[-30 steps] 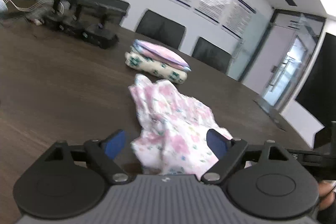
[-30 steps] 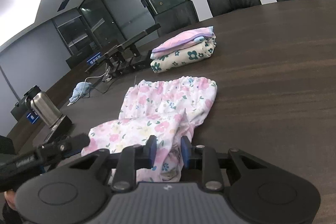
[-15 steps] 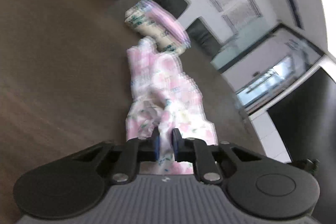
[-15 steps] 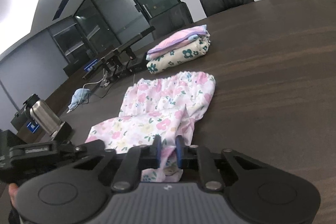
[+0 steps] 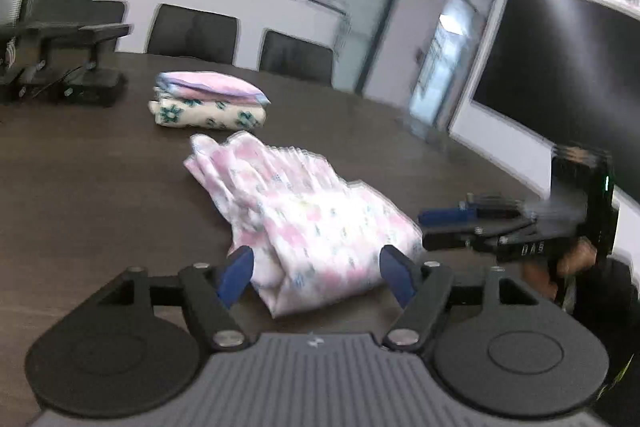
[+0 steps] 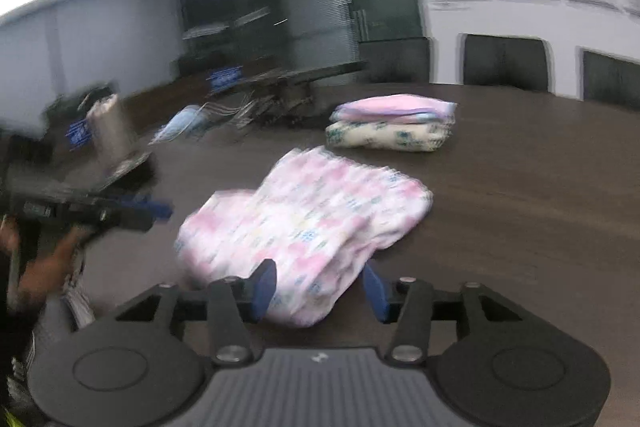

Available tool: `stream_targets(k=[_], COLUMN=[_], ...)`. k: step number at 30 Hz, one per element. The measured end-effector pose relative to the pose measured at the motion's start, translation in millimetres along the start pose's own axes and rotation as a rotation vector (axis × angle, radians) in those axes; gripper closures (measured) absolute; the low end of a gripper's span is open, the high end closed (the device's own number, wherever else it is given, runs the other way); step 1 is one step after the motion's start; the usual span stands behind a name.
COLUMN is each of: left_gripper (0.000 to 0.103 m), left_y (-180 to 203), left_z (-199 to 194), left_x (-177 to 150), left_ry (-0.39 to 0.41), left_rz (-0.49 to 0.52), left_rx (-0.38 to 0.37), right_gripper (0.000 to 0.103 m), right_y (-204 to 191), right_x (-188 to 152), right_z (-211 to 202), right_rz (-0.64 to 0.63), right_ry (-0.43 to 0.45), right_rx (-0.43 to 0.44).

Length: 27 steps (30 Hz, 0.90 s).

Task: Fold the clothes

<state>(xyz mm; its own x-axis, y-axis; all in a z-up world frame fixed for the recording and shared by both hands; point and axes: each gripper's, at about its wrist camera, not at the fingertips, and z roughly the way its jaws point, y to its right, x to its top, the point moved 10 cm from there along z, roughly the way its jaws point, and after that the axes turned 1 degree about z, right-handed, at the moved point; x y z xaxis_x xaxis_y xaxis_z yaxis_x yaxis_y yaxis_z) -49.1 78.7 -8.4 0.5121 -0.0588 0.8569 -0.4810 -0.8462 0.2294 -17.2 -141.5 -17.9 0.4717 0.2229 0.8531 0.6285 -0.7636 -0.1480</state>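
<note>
In the left wrist view, going left to right, dark stands [image 5: 72, 67] are sitting at ten o'clock on the brown table [image 5: 100, 187]; a stack of folded clothes [image 5: 208, 101] is lying at eleven o'clock, well apart from the work; the pink floral garment [image 5: 312, 219] is lying bunched from the centre toward six o'clock; the right gripper [image 5: 444, 217] is reaching in at three o'clock with a hand [image 5: 560, 263] behind it. The left gripper [image 5: 316, 273] is standing wide with its jaws opening; the garment's near edge is lying between the blue pads [image 5: 236, 273], apparently loose, though blur is hiding any contact.

In the right wrist view, the left gripper [image 6: 160, 207] is showing at nine o'clock; a metal flask [image 6: 112, 135] is standing at ten o'clock; the garment [image 6: 312, 223] is filling the centre, with the stack [image 6: 392, 131] at one o'clock. The right gripper [image 6: 320, 287] is standing partly wide, jaws opening, the cloth's near fold between them and seemingly unpinched.

Risks, as judgement: the fold is looking lumpy, so the soft cloth could be springing apart once freed; a pad snagging the hem on withdrawal could be dragging the layers askew; the two grippers are working close together and could be colliding over the near edge.
</note>
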Motion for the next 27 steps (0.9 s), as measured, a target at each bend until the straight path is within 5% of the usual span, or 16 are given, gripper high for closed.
stream_targets(k=[5, 10, 18, 21, 27], left_gripper=[0.03, 0.022, 0.033, 0.065, 0.082], left_y=[-3, -7, 13, 6, 6], left_z=[26, 35, 32, 31, 18], left_x=[-8, -3, -17, -18, -7], left_ry=[-0.061, -0.054, -0.087, -0.105, -0.082], left_rz=[0.077, 0.059, 0.135, 0.121, 0.06], left_rx=[0.073, 0.004, -0.07, -0.076, -0.21], right_gripper=[0.056, 0.057, 0.064, 0.084, 0.094], right_y=[-16, -15, -25, -27, -33], right_x=[-10, -13, -20, -20, -11], right_z=[14, 14, 13, 16, -5], right_rz=[-0.081, -0.071, -0.094, -0.101, -0.088], right_ry=[-0.043, -0.036, -0.052, -0.061, -0.002], right_rx=[0.048, 0.074, 0.123, 0.126, 0.208])
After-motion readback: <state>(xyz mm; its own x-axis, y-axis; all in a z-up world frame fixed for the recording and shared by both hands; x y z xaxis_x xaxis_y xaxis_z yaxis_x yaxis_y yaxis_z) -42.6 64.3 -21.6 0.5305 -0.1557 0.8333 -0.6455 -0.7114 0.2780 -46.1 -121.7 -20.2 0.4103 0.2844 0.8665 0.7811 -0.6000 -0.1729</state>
